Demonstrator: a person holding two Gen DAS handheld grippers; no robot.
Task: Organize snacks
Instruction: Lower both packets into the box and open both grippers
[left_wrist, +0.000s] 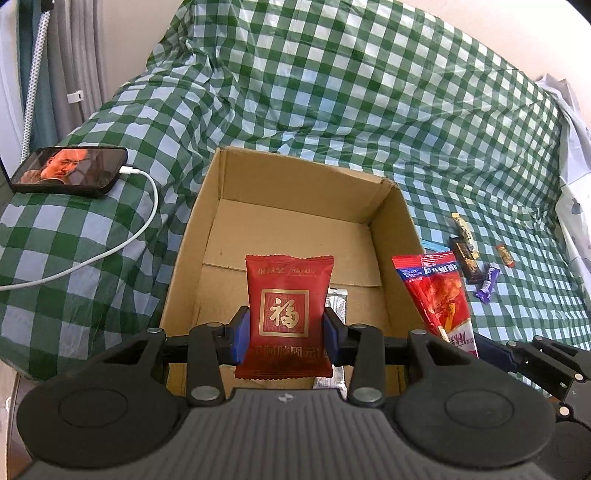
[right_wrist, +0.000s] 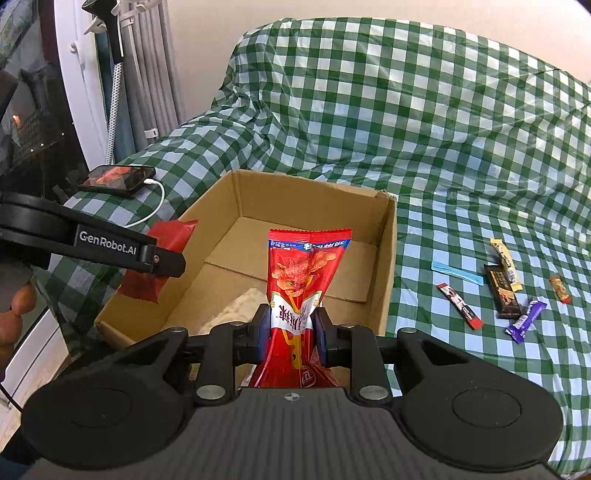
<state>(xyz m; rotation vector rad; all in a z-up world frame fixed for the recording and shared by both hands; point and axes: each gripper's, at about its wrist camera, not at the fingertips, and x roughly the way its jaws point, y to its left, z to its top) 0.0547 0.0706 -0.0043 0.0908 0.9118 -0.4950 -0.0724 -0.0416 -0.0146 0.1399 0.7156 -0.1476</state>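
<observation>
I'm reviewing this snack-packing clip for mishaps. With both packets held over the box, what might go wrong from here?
1. The right claw pinches the tall red chip packet near its bottom, so it may flop or slip out sideways.
2. Both claws crowd one end of the cardboard box; the left claw, holding the dark red packet, might bump the right.
3. A release now might drop either packet onto the pale snack already inside.

Dark red square packet (left_wrist: 289, 317) with a gold character stamp sits upright, pinched between the left claw (left_wrist: 288, 334) pads, right over the open cardboard box (left_wrist: 391, 236). The long red snack bag (right_wrist: 304, 295) stands upright, squeezed in the right claw (right_wrist: 291, 330), also above the box. Loose small bars (right_wrist: 506, 291) lie off to that claw's right.
</observation>
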